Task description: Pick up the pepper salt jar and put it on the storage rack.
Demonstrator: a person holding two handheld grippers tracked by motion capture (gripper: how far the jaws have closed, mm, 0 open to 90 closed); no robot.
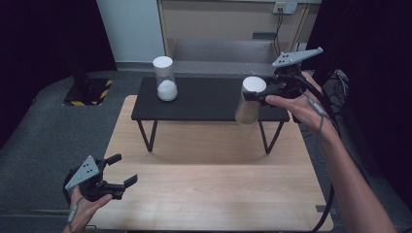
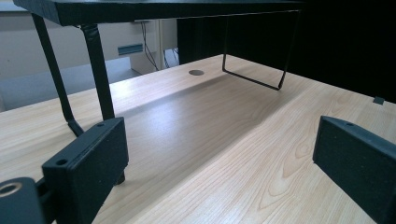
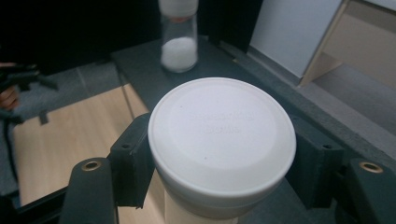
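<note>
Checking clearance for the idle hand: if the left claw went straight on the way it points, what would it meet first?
Likely nothing soon: the open left claw points along the bare light wooden tabletop. Farther on stands the black shelf's thin wire leg, though depth is unclear.

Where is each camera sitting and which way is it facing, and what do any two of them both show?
High view: above the person's side, looking forward and down on the wooden table; both forearms, left gripper, right gripper.
Left gripper view: low over the tabletop, looking under the black shelf; its open jaws.
Right gripper view: looks down on the held jar; its jaws clamp it.
Shared: high and right gripper views show the second jar with white powder.
</note>
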